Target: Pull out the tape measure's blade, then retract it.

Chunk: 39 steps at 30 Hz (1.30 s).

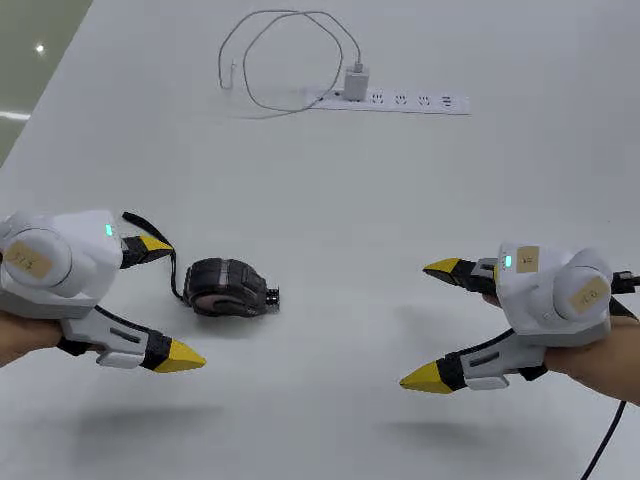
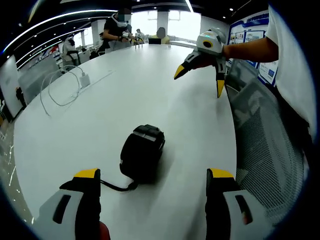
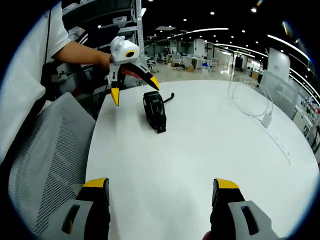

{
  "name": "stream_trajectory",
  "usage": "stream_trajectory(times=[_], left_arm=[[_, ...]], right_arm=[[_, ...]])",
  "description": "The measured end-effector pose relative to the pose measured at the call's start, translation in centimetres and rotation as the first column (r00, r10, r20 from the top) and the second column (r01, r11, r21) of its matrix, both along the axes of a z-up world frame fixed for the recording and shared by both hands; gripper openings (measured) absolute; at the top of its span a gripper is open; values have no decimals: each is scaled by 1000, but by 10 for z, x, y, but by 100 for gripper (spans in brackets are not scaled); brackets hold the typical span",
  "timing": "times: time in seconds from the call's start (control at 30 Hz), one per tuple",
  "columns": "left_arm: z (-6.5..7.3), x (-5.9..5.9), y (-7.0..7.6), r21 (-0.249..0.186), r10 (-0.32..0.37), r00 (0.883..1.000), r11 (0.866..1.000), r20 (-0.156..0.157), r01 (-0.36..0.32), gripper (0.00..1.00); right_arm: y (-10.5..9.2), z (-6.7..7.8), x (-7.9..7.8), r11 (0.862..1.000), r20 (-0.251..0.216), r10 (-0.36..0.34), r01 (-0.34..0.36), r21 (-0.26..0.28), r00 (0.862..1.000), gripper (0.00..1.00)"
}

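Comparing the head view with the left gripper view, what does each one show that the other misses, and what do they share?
Head view: the power strip with its row of sockets, and the left gripper's white body. Left gripper view: a mesh chair beside the table, and people at its far end. Both: the tape measure lying just ahead of the open left gripper, the open right gripper, the charger and its looped cable.

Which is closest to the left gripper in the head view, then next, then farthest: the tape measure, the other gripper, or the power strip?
1. Tape measure, just beside the left gripper.
2. Right gripper, across on the right.
3. Power strip, far back, near the view's top.
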<state>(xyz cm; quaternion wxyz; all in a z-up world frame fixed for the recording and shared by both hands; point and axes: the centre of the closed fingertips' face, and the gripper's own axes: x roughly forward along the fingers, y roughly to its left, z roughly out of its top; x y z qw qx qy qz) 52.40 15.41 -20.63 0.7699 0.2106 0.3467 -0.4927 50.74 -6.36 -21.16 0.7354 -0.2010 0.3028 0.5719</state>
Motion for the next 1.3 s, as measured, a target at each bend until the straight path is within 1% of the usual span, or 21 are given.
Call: stream_trajectory(times=[0.23,0.4,0.43,0.53,0.63,0.77,1.1,1.2,1.3], left_arm=[[-6,4,0,29,-24,1000,999,-8,24,80],[-10,6,0,53,-49,998,997,-25,50,73],[-11,6,-1,57,-59,998,997,-35,60,71],[-14,8,-2,70,-75,997,995,-28,77,69],[-17,10,-4,76,-87,995,993,-41,90,66],[-21,13,-4,93,-101,994,990,-47,105,62],[-29,20,-5,118,-125,991,984,-52,130,51],[-30,21,-6,116,-130,990,984,-51,135,45],[-32,23,-6,120,-129,990,984,-55,135,44]], right_arm=[[3,-3,3,1000,-6,11,-11,-2,1000,83],[7,-4,5,1000,-10,18,-18,0,1000,83],[8,-4,5,1000,-12,19,-19,1,1000,83],[10,-5,6,1000,-14,22,-22,2,1000,83],[11,-5,6,1000,-15,25,-25,2,1000,83],[10,-5,7,1000,-17,26,-25,4,1000,82],[11,-6,6,1000,-22,28,-28,5,999,82],[11,-6,6,1000,-23,30,-30,5,999,81],[12,-7,6,999,-24,32,-32,6,999,81]])
